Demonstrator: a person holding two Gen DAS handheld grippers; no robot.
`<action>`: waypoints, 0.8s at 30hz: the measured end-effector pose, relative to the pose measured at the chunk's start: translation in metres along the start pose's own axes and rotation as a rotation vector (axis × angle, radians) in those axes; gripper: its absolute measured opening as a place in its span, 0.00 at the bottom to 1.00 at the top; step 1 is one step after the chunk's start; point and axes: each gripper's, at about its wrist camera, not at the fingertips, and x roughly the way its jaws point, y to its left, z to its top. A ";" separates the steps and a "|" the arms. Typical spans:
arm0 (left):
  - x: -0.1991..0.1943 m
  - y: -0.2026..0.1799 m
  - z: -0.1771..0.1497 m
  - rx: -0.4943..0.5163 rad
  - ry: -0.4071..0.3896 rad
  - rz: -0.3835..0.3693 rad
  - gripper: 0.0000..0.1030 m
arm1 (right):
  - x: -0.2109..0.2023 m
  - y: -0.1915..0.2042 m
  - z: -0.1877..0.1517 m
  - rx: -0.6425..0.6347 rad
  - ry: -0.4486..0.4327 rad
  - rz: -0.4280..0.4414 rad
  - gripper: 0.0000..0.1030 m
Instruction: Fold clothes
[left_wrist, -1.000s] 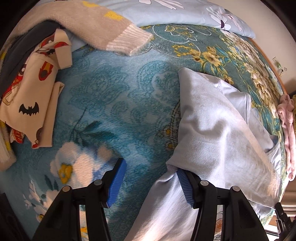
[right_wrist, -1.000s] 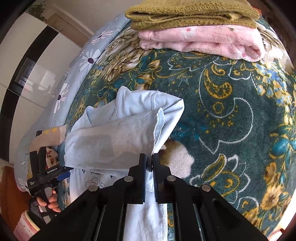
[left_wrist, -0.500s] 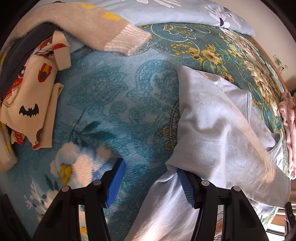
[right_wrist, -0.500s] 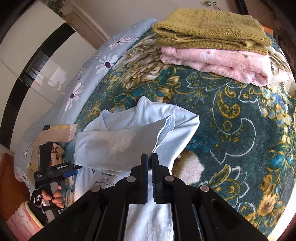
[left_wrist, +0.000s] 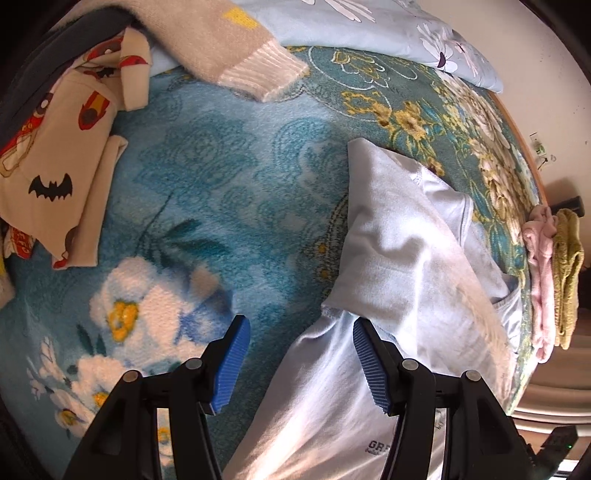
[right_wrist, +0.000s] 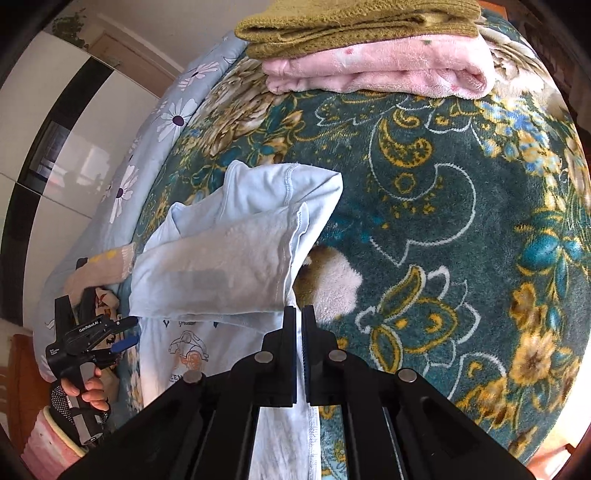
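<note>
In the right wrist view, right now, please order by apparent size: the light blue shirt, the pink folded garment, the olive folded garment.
1. light blue shirt, clearly largest, though it also lies nearest the camera.
2. pink folded garment.
3. olive folded garment, partly cut off by the frame edge, so second and third are unsure.

Right tongs (right_wrist: 299, 314) backed off sleeve (right_wrist: 229, 266) edge; empty

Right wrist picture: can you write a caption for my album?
Shut right tongs at the edge of a half-folded light blue shirt on a flowery blanket, folded pink and olive clothes behind.
</note>
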 end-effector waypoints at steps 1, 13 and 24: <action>-0.002 0.007 0.000 -0.001 0.013 -0.023 0.60 | -0.004 -0.003 -0.009 0.011 0.005 0.010 0.03; -0.029 0.076 -0.088 0.011 0.109 -0.110 0.60 | -0.013 -0.044 -0.139 0.276 0.122 0.116 0.22; -0.048 0.127 -0.144 -0.014 0.207 -0.133 0.60 | -0.027 -0.048 -0.171 0.326 0.130 0.086 0.24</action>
